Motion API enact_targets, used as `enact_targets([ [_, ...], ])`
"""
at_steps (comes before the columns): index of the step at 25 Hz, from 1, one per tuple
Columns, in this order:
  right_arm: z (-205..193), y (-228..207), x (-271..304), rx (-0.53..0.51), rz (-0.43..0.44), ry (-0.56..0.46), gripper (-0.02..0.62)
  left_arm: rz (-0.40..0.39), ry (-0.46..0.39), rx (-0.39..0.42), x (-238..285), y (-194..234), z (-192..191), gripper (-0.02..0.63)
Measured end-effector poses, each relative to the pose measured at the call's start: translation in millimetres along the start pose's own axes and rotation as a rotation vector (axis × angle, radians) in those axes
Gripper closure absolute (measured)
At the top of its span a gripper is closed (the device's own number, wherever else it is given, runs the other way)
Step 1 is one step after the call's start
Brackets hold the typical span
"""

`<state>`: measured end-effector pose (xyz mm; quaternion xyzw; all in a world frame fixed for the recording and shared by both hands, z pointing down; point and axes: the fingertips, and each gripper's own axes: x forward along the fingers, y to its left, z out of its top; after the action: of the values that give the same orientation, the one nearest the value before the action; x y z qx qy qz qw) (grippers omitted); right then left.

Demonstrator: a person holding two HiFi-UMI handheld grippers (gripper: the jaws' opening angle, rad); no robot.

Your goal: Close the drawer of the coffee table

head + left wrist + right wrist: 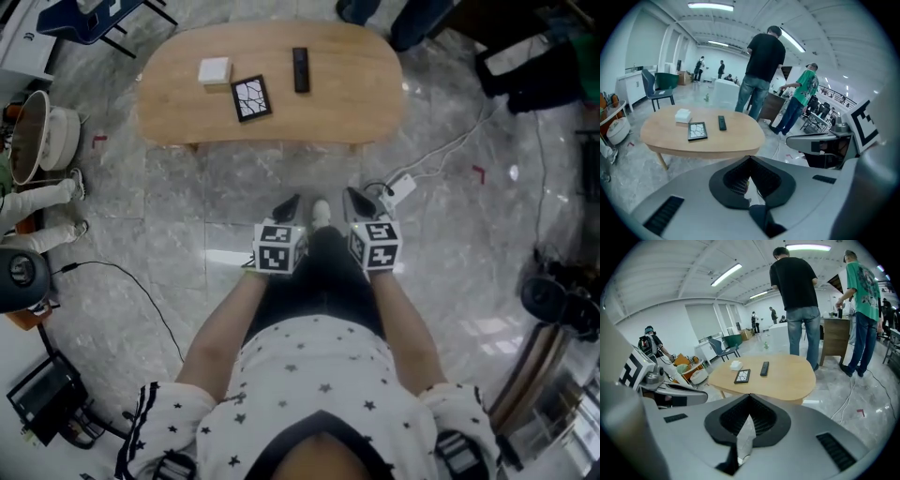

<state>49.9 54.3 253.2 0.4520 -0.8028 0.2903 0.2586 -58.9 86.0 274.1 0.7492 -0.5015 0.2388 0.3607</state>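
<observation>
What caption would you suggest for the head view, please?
Left hand-held gripper and right hand-held gripper, both shut and empty, face an oval coffee table.

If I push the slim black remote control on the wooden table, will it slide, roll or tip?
The slim black remote control lies flat on the oval light-wood coffee table, so it would probably slide, not roll or tip. Being thin, it is likely light. The smooth wood may let it skid.

One oval wooden counter [356, 103]. On it: one black remote [300, 69], one white box [215, 71], one black-framed picture [251, 97]. Two claws: left claw [286, 207], right claw [357, 202]. Two persons standing near it: black-shirted person [764, 61], green-shirted person [805, 89].
</observation>
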Motion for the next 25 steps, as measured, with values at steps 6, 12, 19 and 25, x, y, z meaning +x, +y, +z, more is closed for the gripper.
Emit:
enact_targets([
  [6,11.2,25.2,-36.3,0.009,0.024,-0.036,0.586,-0.011,-0.011,-0.037,-41.2,-14.6,-3.6,0.598],
  [12,23.4,45.3,-61.3,-0.050,0.047,-0.065,0.586,-0.013,-0.034,-0.037,-75.8,-16.0,9.4,0.598],
  [19,23.2,68.6,-80.3,-0.082,0.081,-0.073,0.586,-0.004,-0.068,-0.068,-104.7,-10.3,21.9,0.598],
  [25,29.7,79.6,-86.4,-0.107,0.097,-0.094,0.586,0.004,-0.074,-0.061,-111.7,-9.3,22.4,0.598],
])
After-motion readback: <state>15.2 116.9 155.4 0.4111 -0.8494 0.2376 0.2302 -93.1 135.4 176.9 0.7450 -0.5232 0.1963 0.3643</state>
